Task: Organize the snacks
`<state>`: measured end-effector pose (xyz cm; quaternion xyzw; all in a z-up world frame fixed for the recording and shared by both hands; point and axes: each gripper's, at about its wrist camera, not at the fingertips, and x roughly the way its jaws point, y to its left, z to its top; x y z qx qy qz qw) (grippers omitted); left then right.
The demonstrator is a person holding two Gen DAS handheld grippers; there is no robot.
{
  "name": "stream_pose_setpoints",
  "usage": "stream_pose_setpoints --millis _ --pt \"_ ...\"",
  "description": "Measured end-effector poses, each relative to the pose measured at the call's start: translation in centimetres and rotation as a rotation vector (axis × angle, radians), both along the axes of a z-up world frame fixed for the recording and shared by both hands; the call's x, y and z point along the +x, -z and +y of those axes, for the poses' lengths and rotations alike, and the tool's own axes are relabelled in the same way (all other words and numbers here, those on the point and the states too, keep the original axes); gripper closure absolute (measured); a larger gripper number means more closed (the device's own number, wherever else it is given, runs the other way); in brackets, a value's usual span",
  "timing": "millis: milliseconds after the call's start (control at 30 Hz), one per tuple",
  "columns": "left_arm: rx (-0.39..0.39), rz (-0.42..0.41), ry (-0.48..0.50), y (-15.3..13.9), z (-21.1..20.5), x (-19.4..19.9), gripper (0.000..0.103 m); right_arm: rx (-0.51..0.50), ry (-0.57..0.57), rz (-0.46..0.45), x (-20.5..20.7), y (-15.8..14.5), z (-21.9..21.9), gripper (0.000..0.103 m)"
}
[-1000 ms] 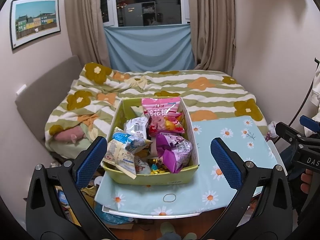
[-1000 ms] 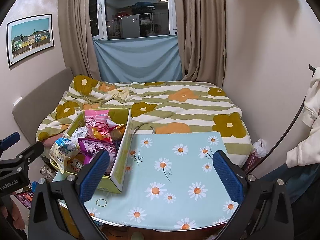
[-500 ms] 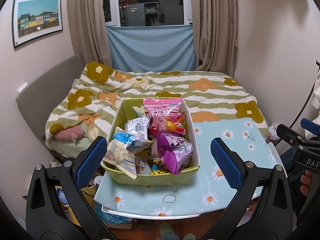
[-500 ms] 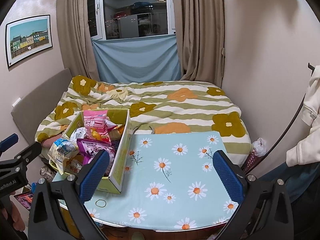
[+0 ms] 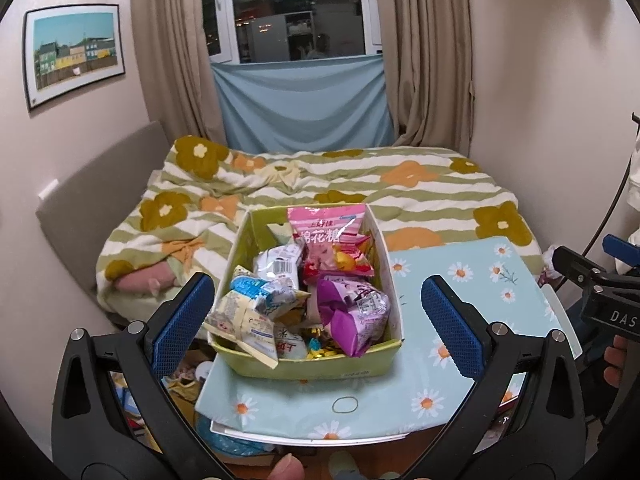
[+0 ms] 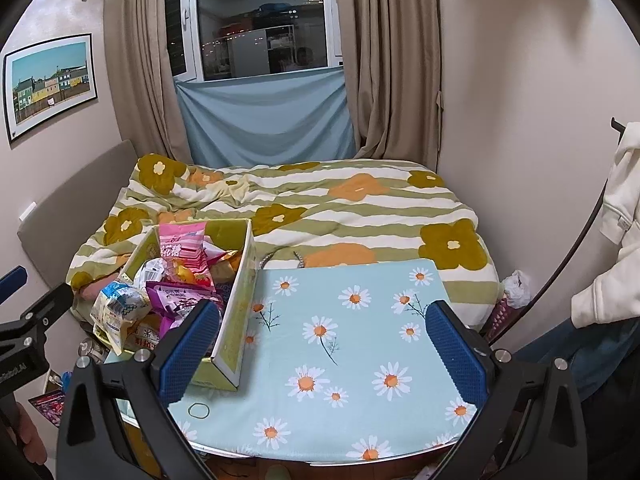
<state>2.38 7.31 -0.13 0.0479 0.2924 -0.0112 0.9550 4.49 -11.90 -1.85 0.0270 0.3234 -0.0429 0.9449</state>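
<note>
Overhanging near-left rim of snack box point(image 5: 308, 364): yellow-white packet point(image 5: 244, 328); likely to spill off left edge of table point(image 6: 360, 360) if nudged. Box sits at table's left edge, heaped: pink bag point(image 5: 328, 232) upright at far end, purple bag point(image 5: 352, 312) near front. Left gripper point(image 5: 318, 312) jaws wide open, empty, facing box. Right gripper point(image 6: 320, 340) jaws wide open, empty, over bare daisy cloth. Open room: table's whole right half. Small ring point(image 6: 199, 411) near front edge.
</note>
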Motion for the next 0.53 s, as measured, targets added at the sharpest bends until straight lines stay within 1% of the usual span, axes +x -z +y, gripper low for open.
stream_pose_setpoints --millis 300,533 --pt "-0.016 0.004 0.013 0.1 0.0 0.7 0.000 0.001 0.001 -0.002 0.2 0.0 0.1 0.000" --pt "-0.026 -0.008 0.002 0.1 0.1 1.1 0.000 0.004 0.002 -0.003 0.8 -0.2 0.3 0.000"
